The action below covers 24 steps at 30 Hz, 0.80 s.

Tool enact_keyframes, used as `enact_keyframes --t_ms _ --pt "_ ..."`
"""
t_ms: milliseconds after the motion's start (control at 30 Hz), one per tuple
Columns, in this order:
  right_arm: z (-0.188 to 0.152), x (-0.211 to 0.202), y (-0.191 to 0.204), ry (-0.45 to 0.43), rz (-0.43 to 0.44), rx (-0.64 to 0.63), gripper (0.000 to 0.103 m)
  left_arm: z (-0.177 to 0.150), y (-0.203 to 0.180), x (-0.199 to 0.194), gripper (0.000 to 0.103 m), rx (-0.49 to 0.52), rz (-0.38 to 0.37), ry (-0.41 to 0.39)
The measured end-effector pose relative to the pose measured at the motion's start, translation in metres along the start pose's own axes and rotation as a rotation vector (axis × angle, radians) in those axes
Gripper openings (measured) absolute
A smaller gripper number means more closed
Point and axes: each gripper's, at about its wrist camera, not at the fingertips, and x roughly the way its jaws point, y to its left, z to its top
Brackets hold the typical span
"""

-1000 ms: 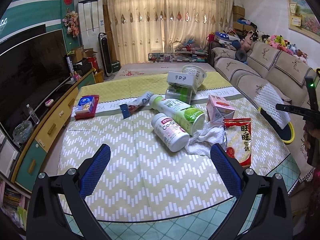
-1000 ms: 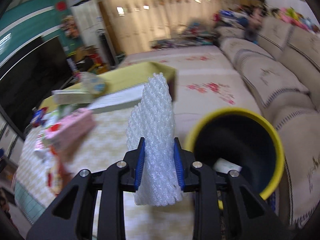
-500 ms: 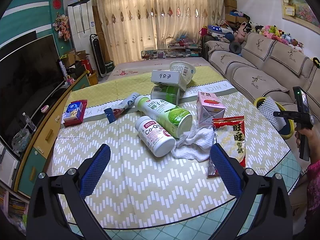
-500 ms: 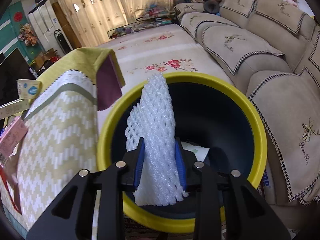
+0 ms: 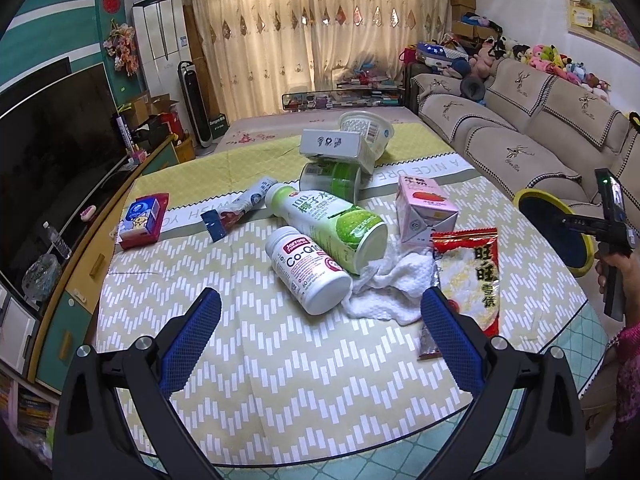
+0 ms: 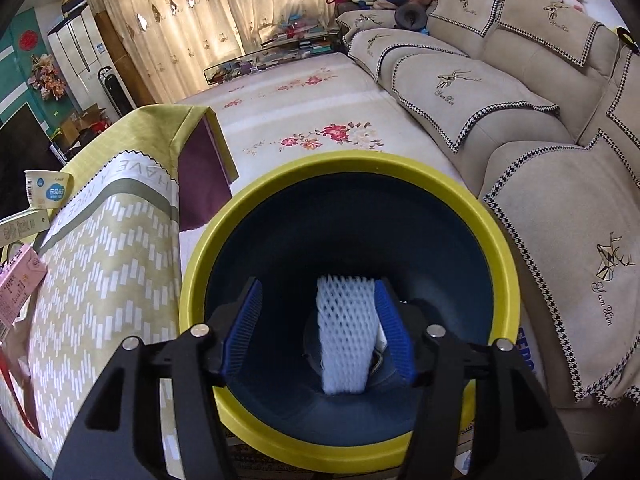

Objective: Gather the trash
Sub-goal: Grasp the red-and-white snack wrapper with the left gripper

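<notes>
Living room, low table (image 5: 280, 400) under a zigzag-print cloth, sofa (image 6: 500, 92) off to the right side. Right gripper (image 6: 318, 330) is over the yellow-rimmed bin (image 6: 192, 280), jaws parted. White foam net (image 6: 347, 336) sits between the blue pads, nearer the right-hand one; looks blurred, so probably let go and dropping, though I can't tell if it touches that pad. Bin bottom is beyond the net, with some paper scrap showing just past it.

Left gripper (image 5: 318, 322) hovers above the table edge, jaws wide, holding nothing. Beyond its tips, roughly centred: white pill bottle (image 5: 308, 270) lying on its side, touching the green drink bottle (image 5: 332, 224) behind it. Crumpled white tissue (image 5: 390, 290) is just ahead of the right-hand finger, red snack bag (image 5: 472, 276) beside it. Pink carton (image 5: 424, 210) is further on. Far past the tips: white box (image 5: 334, 144) stacked on a green can (image 5: 330, 178), plastic cup (image 5: 366, 130) behind them. Off towards the left-hand finger: foil wrapper (image 5: 240, 210) and red tissue pack (image 5: 142, 220).

Progress: early. One item is going in and something is already in the bin. Most of the pile is untouched, about nine pieces left on the table.
</notes>
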Motion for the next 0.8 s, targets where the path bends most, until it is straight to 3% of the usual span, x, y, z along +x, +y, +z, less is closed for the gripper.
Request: enact_keyframes --t_ms 333,533,800 --pt "-0.005 0.007 0.002 0.021 0.007 -0.007 0.056 0.007 0.014 0.038 0.098 -0.047 0.052 0.061" --pt "-0.005 0.008 0.001 0.029 0.007 -0.009 0.056 0.008 0.004 0.053 0.098 -0.052 -0.009 0.086" --pt "-0.005 0.011 -0.004 0.032 0.012 0.001 0.057 -0.006 -0.064 0.041 0.098 0.119 -0.158 0.113"
